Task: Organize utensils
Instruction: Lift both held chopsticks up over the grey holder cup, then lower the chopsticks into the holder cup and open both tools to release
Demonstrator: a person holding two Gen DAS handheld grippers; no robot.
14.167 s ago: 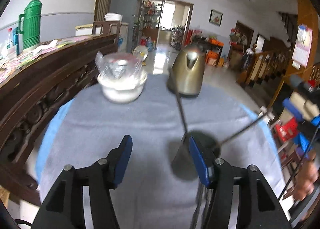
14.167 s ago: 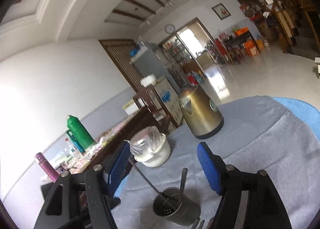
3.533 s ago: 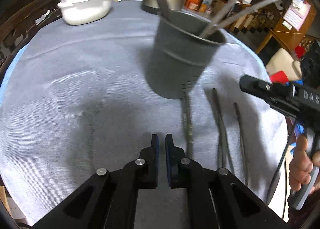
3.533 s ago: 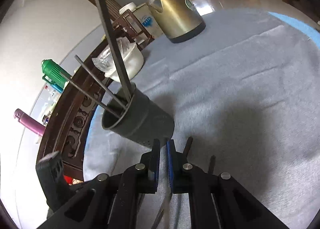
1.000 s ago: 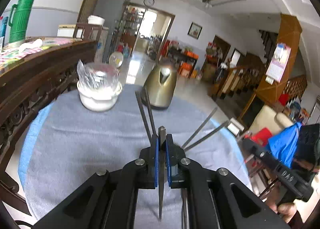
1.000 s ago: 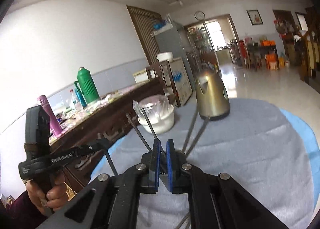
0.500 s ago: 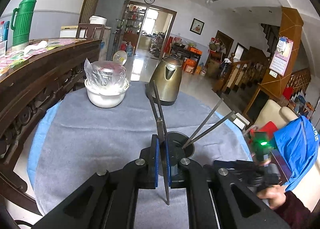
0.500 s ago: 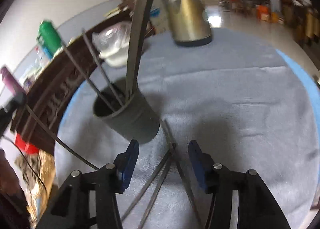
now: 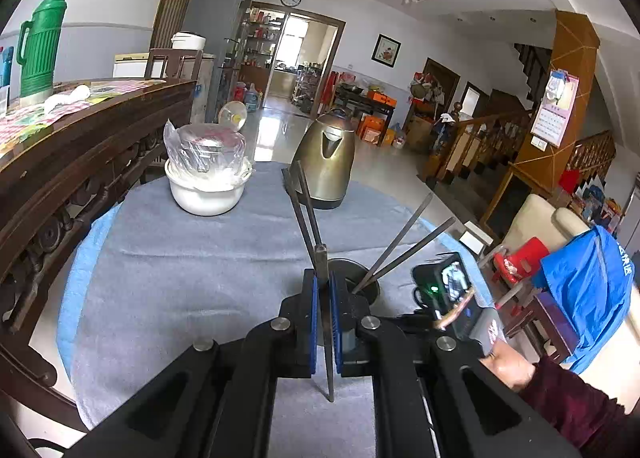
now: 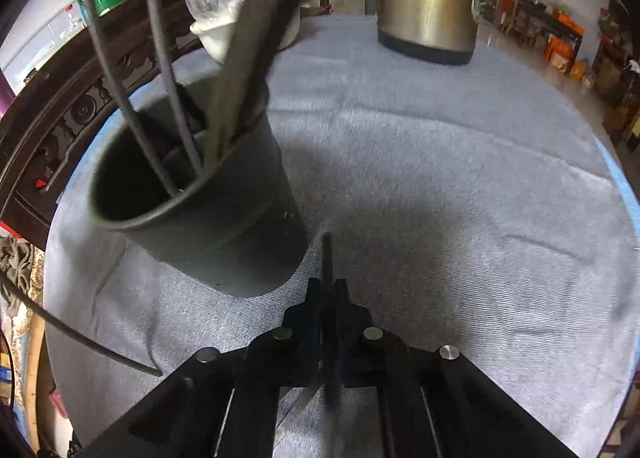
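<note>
Nearest, left gripper (image 9: pixel 324 312) clenched on a thin dark utensil (image 9: pixel 325 298), blue-padded fingers (image 9: pixel 313 322) pinching it mid-shaft, tip poking above the pads, lower end hanging free over the grey cloth surface (image 9: pixel 180 278). Right gripper (image 10: pixel 329 300) likewise pinched shut on a second dark utensil (image 10: pixel 327 258), lying low against the cloth, its far end just beside the base of the holder. More thin utensil ends under the right gripper, blurred, count unclear. Just beyond, dark metal holder cup (image 10: pixel 208 217) standing on the surface, several long utensils inside: two thin rods (image 10: pixel 160 69) leaning toward one rim, wider flat handles (image 10: pixel 256 29) leaning toward the other. Seen from the left wrist, cup rim (image 9: pixel 352 270) right behind the fingers, with the right-hand rig and hand (image 9: pixel 508 362) beside it. Farther back, white bowl (image 9: pixel 206 193) with crumpled plastic on top, brass-coloured kettle (image 9: pixel 326 161) near the far edge. Off the surface, dark carved wooden sideboard (image 9: pixel 72 161) carrying a green thermos (image 9: pixel 38 45).
</note>
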